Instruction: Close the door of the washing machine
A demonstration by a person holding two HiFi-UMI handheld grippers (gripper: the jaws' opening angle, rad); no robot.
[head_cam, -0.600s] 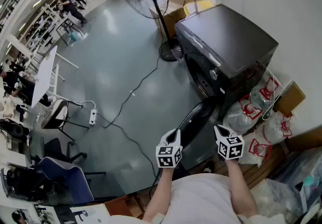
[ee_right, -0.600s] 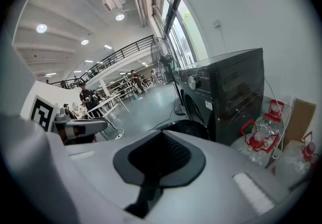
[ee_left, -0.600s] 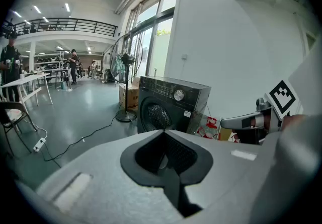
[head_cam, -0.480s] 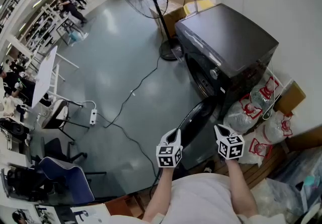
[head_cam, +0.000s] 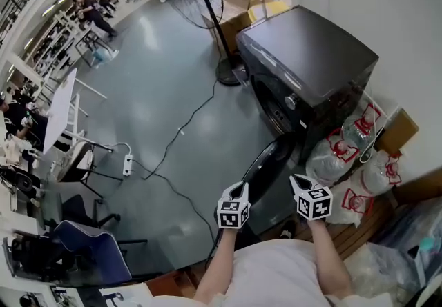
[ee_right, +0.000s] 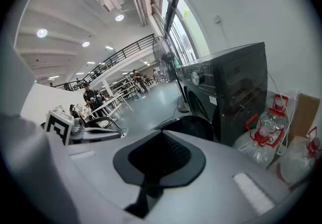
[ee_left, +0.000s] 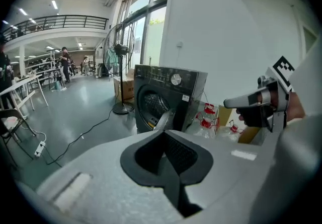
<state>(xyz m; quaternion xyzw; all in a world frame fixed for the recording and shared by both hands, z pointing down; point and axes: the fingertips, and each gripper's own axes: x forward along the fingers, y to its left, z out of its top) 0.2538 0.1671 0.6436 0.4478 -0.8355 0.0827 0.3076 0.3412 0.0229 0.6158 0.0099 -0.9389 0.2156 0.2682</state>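
Your left hand-held gripper hovers over the grey floor, its jaws pressed together with nothing between them. Just to its right, between your two tools, the round door hangs wide open, swung out toward you. Your right hand-held gripper is likewise closed and empty. Beyond, the dark washing machine stands against the wall, with red-handled water jugs just beside it on the right
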